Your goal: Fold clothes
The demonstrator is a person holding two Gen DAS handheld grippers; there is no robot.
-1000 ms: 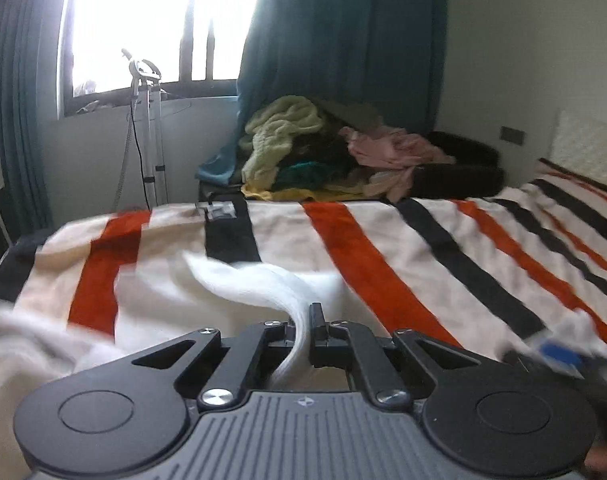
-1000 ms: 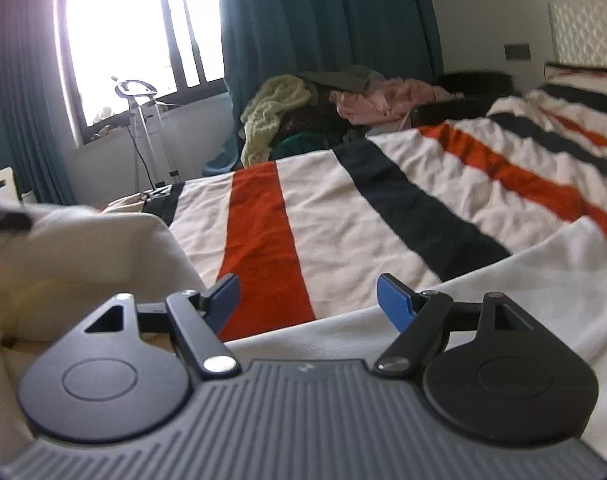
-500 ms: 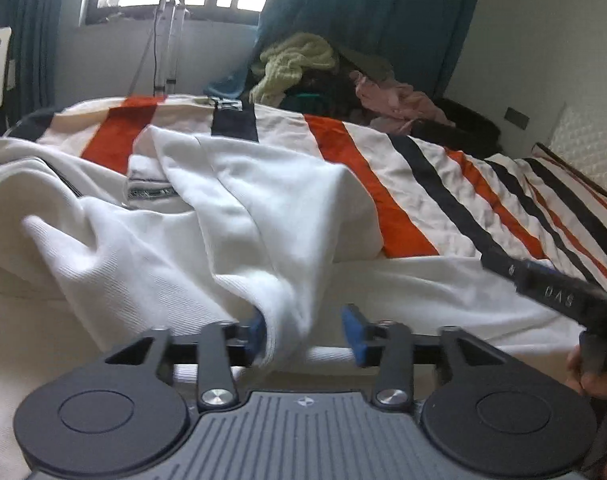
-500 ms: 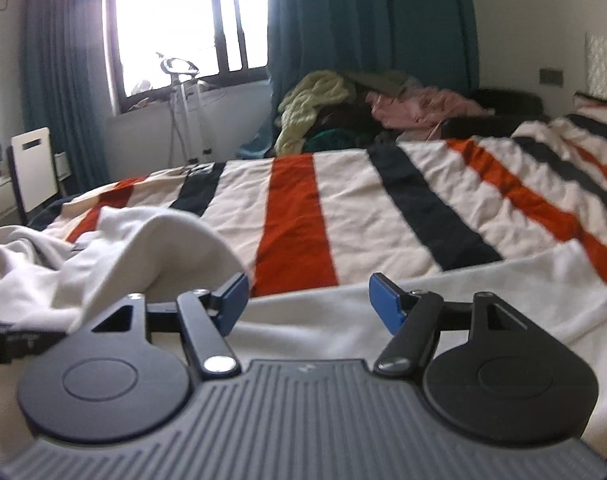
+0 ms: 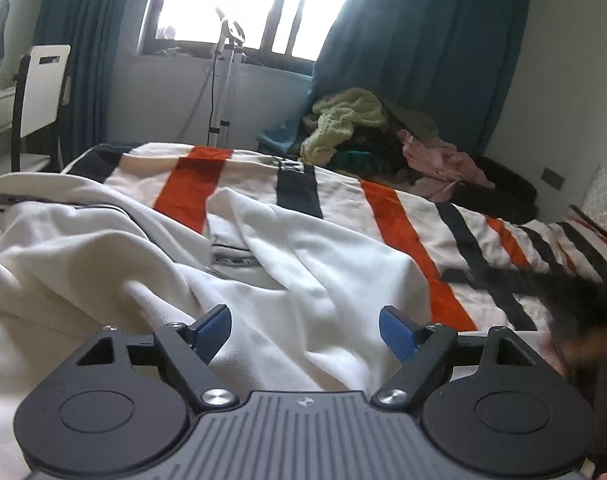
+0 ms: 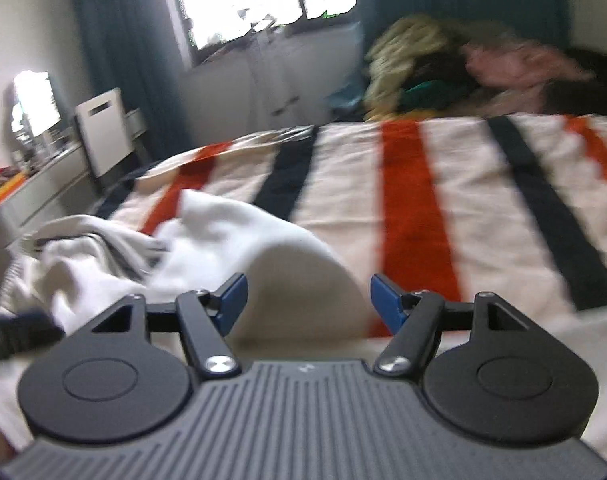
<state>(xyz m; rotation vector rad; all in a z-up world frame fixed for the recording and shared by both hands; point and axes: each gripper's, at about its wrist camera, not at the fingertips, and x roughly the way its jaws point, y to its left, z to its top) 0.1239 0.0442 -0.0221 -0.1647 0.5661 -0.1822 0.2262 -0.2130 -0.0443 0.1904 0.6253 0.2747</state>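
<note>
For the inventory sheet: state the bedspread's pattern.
The bedspread is cream with orange-red and black stripes, clearest in the left wrist view.

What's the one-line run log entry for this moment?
left gripper: open, just released white garment | right gripper: open, empty | garment: rumpled on striped bedspread

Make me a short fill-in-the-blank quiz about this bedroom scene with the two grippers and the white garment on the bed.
1. The white garment lies crumpled on a bedspread striped in cream, black and ____.
2. The left gripper has just been opening; its jaws now stand ____, gripping no cloth.
3. The curtains beside the window are ____ in colour.
4. The pads of the right gripper are ____.

Missing words: orange; open; teal; blue
</note>
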